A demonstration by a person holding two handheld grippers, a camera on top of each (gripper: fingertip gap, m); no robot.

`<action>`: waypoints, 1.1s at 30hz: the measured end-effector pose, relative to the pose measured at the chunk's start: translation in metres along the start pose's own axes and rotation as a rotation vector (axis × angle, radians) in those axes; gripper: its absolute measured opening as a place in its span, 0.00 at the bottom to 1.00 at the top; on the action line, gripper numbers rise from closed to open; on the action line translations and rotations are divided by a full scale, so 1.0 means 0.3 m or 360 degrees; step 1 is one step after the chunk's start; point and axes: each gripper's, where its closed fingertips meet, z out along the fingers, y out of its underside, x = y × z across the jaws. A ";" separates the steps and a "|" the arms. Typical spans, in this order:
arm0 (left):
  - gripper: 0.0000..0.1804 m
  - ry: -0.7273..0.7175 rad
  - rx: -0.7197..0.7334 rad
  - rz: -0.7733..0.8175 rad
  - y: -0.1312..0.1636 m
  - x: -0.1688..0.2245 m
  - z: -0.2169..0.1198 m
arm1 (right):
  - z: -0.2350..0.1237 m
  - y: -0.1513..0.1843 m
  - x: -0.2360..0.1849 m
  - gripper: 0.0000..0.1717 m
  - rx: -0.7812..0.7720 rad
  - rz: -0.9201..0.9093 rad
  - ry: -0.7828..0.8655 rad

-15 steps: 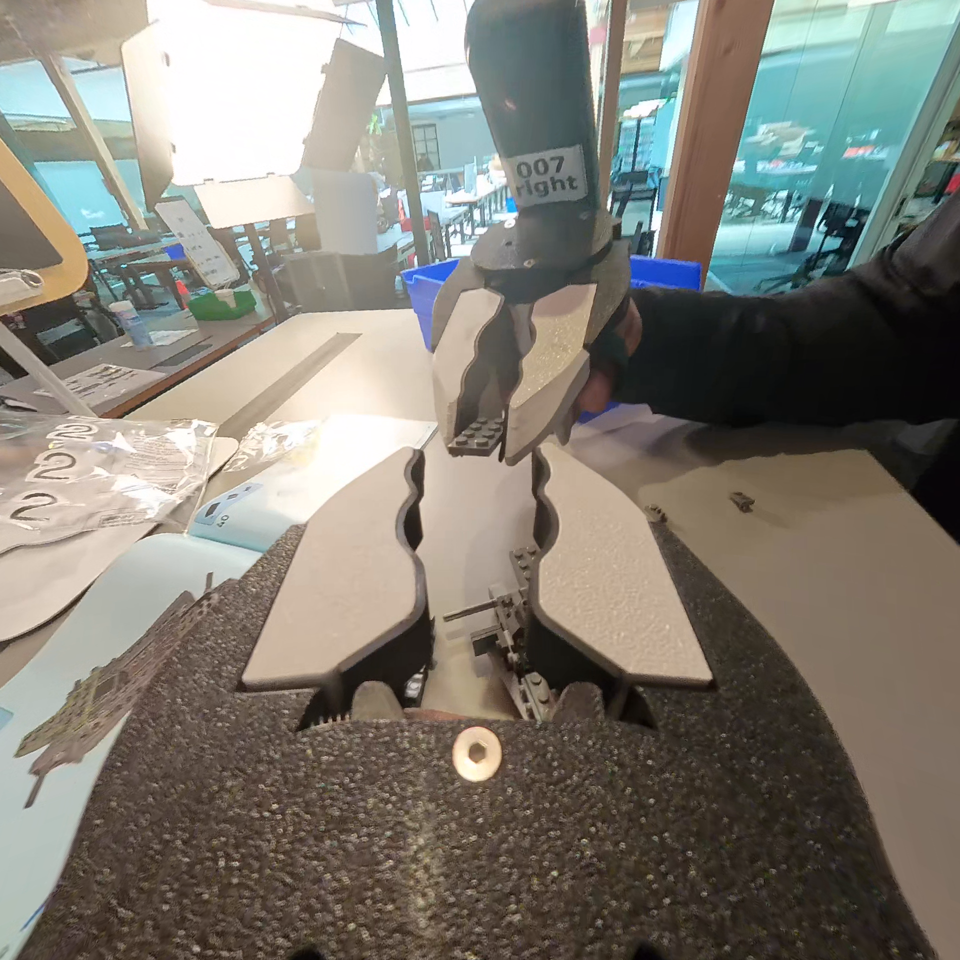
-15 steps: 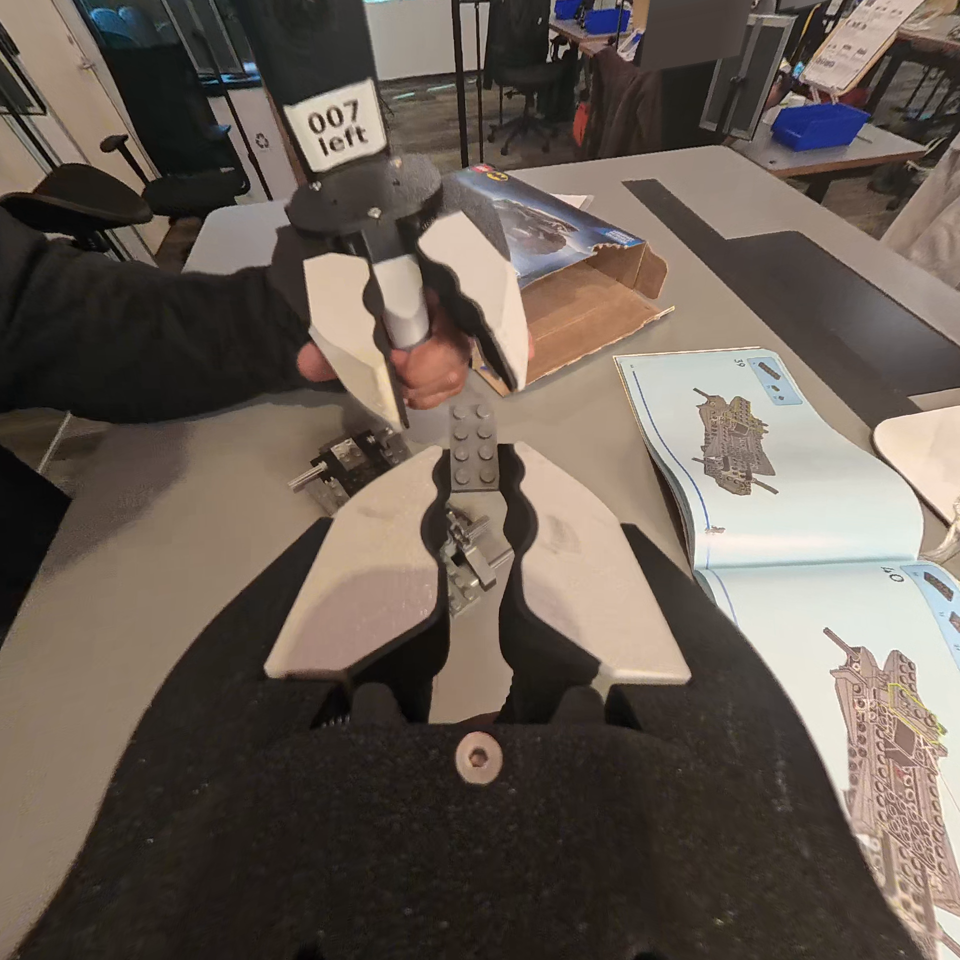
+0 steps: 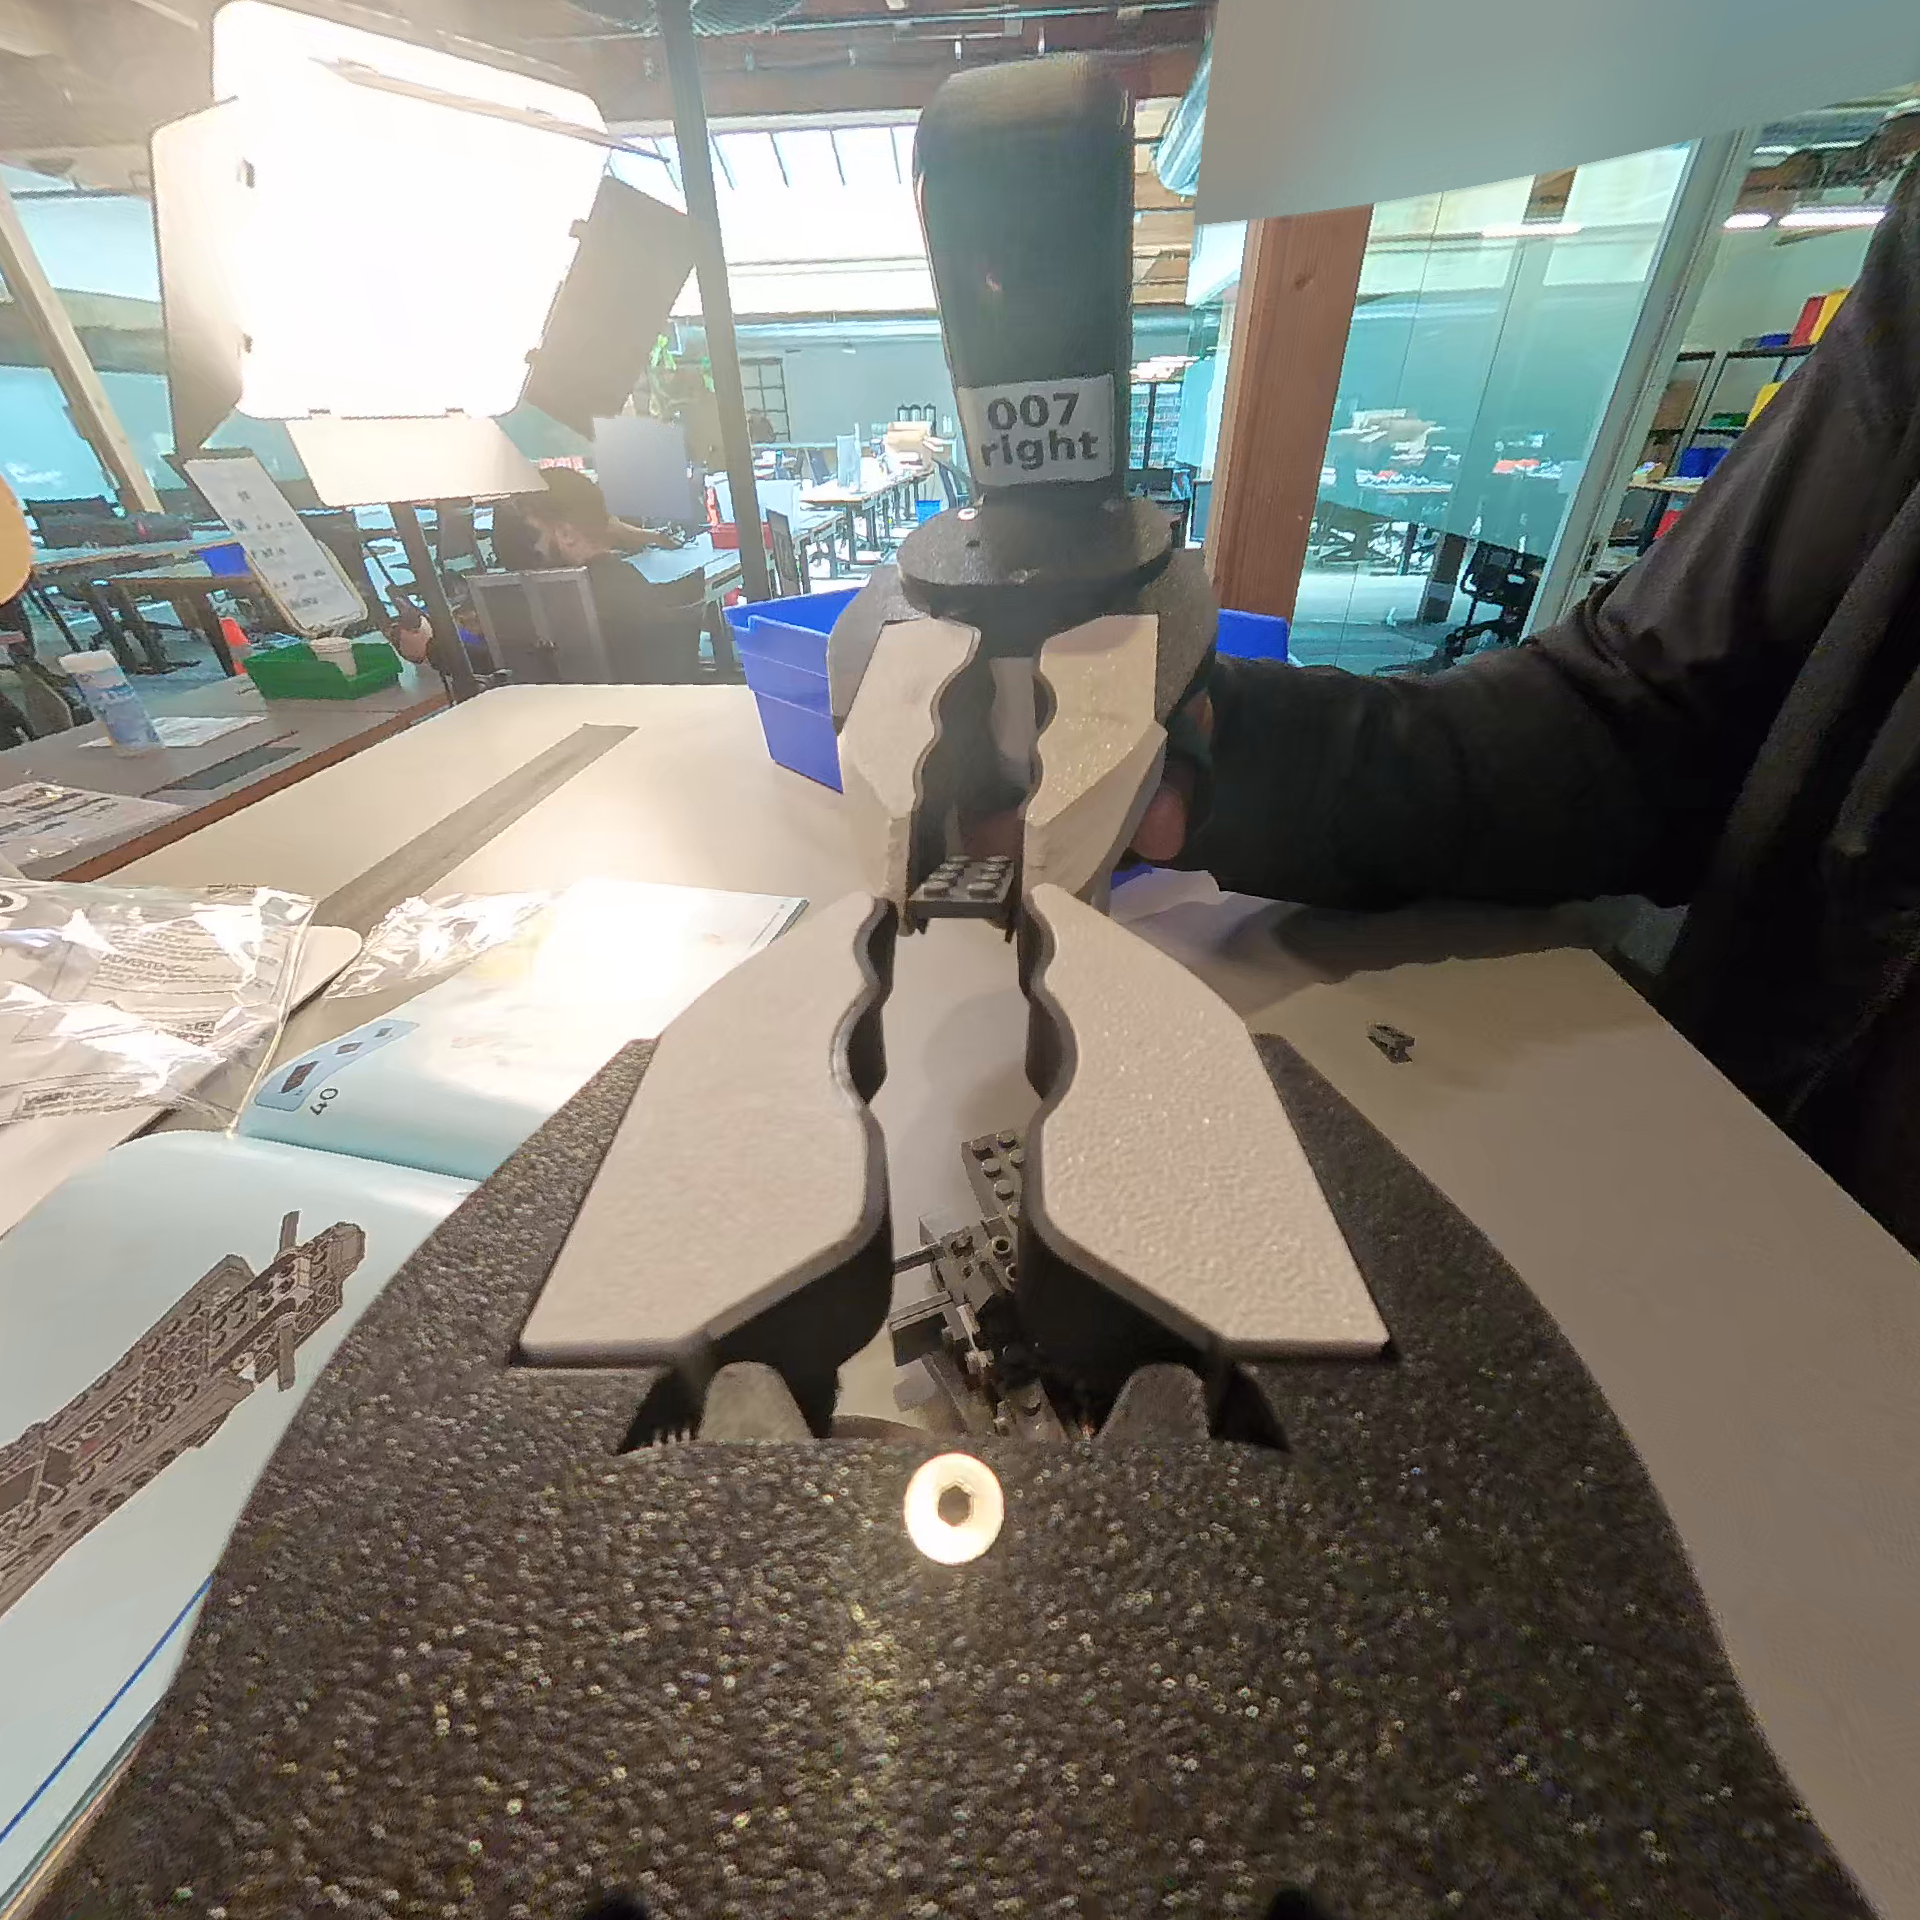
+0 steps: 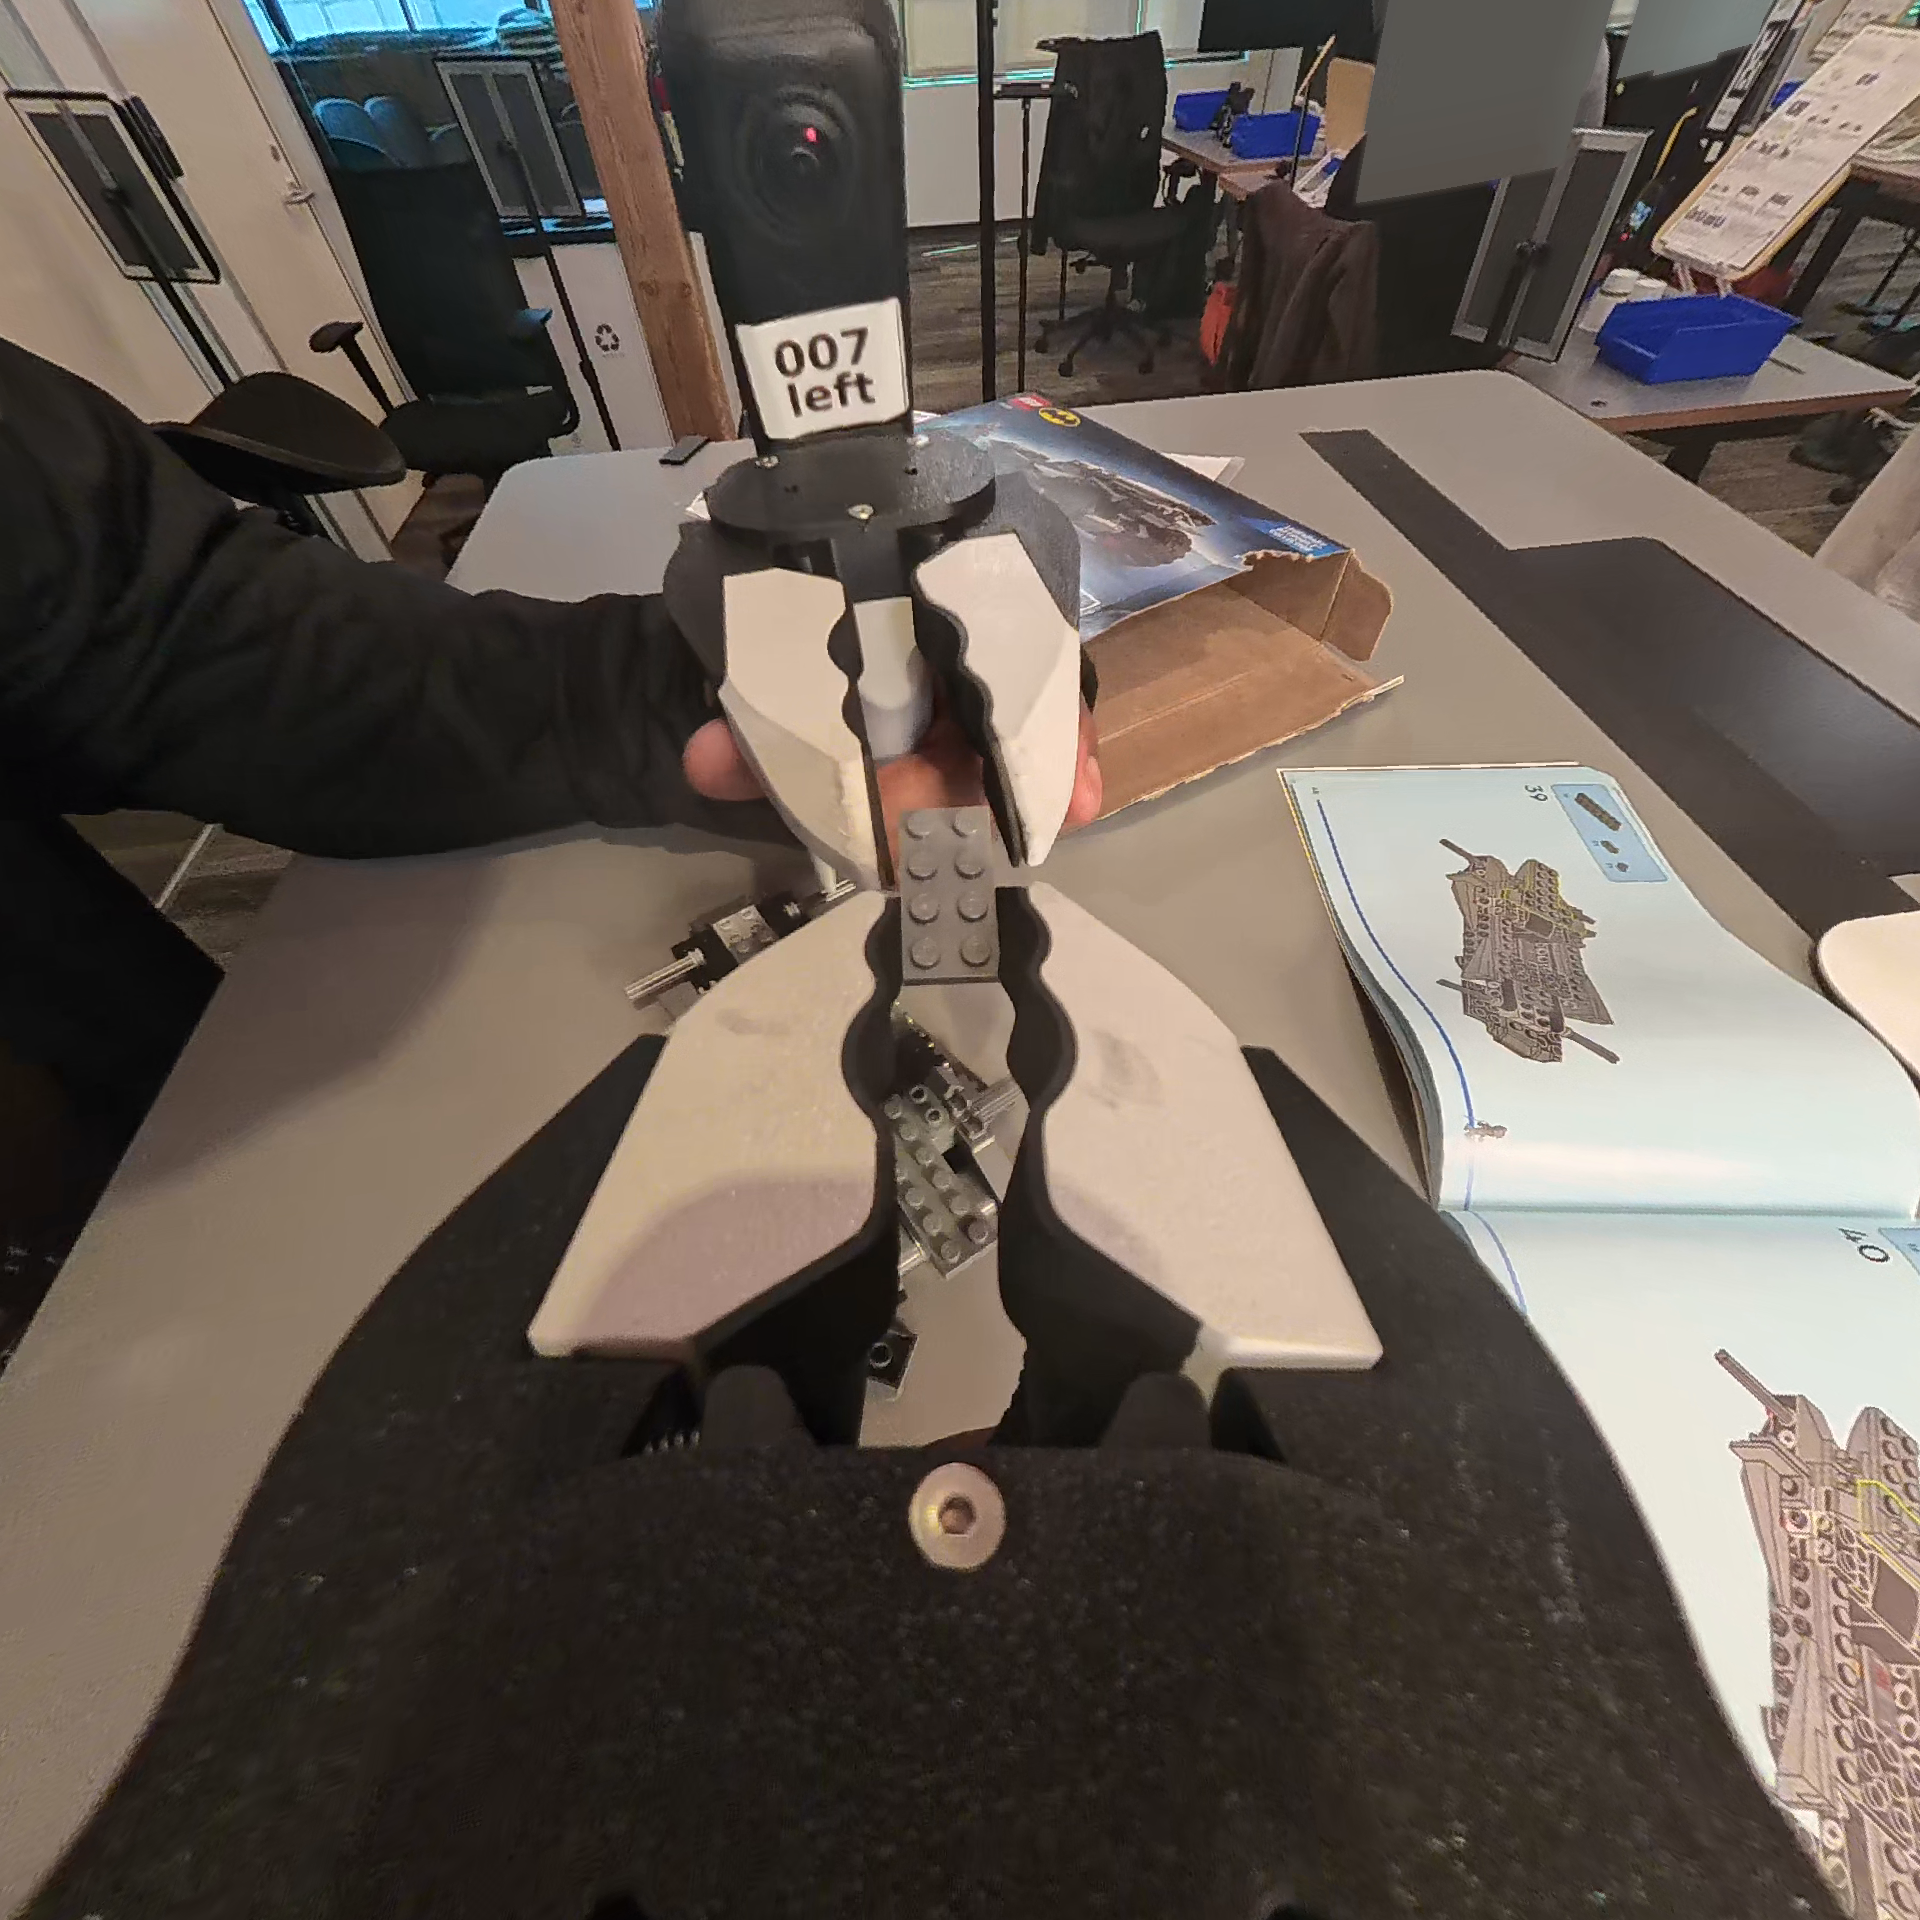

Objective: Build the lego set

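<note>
Closing in since half a second ago, our left claw [image 4: 940, 847] now has its fingers drawn narrow around the far end of the grey studded plate [image 4: 948, 902], though we cannot tell whether both pads press it. Our right claw [image 4: 943, 935] pinches the plate's near end, holding it level in the air between the two claws, above the partly built grey model [image 4: 935, 1184] on the surface [image 4: 364, 1039]. An open instruction booklet [image 4: 1558, 987] lies to the right and a torn cardboard box [image 4: 1226, 644] beyond. We judge the plate could twist or drop if one claw lets go before the other grips squarely.
</note>
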 end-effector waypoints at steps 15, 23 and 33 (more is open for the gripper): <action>0.09 0.0025 0.0131 -0.0035 -0.040 0.006 -0.009 | -0.013 -0.033 0.001 0.13 0.0053 -0.0028 0.0082; 0.09 -0.0107 0.0363 -0.0069 -0.125 -0.050 -0.095 | -0.029 0.027 0.062 0.21 -0.0037 0.0064 0.0244; 0.09 -0.0284 0.1026 -0.0655 -0.238 -0.187 -0.192 | 0.101 0.008 -0.013 0.18 0.0028 -0.0085 0.0201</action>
